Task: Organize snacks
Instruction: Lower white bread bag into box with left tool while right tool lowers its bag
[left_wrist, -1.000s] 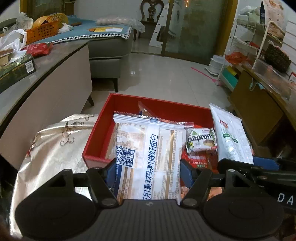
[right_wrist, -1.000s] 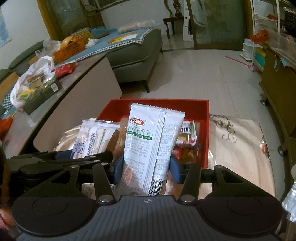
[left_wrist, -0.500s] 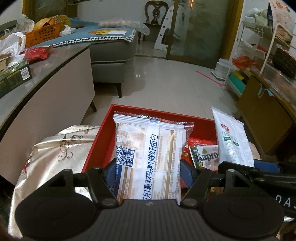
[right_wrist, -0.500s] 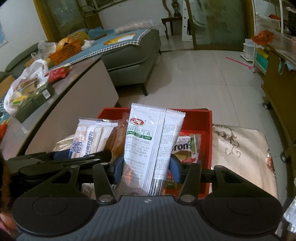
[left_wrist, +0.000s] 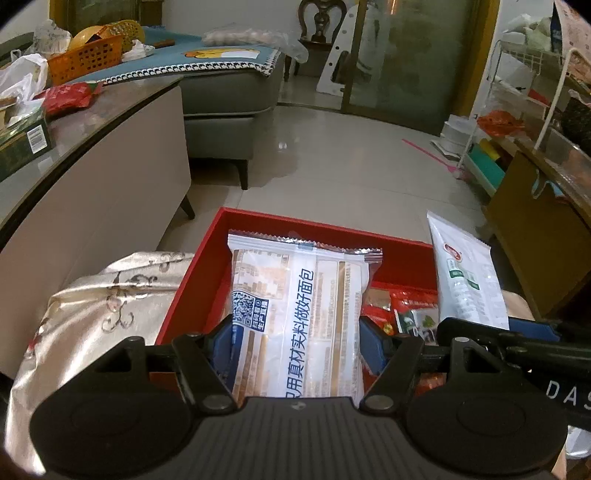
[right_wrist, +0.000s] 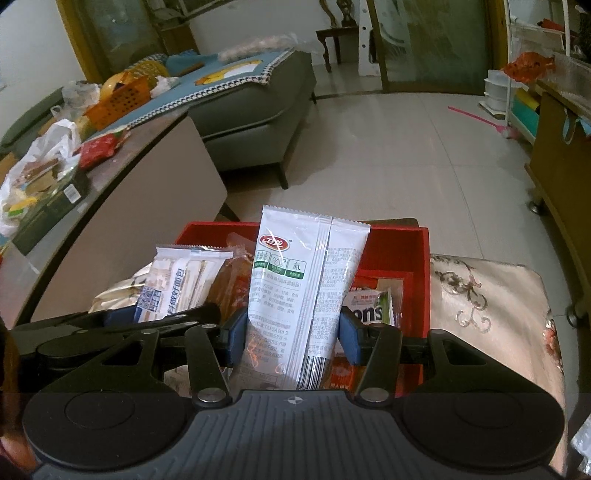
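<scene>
- We are clamping the left gripper (left_wrist: 295, 345) on a bread packet (left_wrist: 299, 314), its blue fingers (left_wrist: 221, 347) pressing both side edges, above the red box (left_wrist: 192, 291) at its 9 o'clock side.
- We are clamping the right gripper (right_wrist: 291, 339) on a white-and-green snack pouch (right_wrist: 303, 288), standing upright over the box at its 3 o'clock side.
- We are seeing loose snack packets (right_wrist: 369, 314) lying inside the box, which is resting on an embroidered cloth (right_wrist: 487, 306).

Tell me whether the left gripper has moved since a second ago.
Yes. The left gripper, shut on the bread packet, has advanced over the red box: the box's far wall sits lower in view.
</scene>
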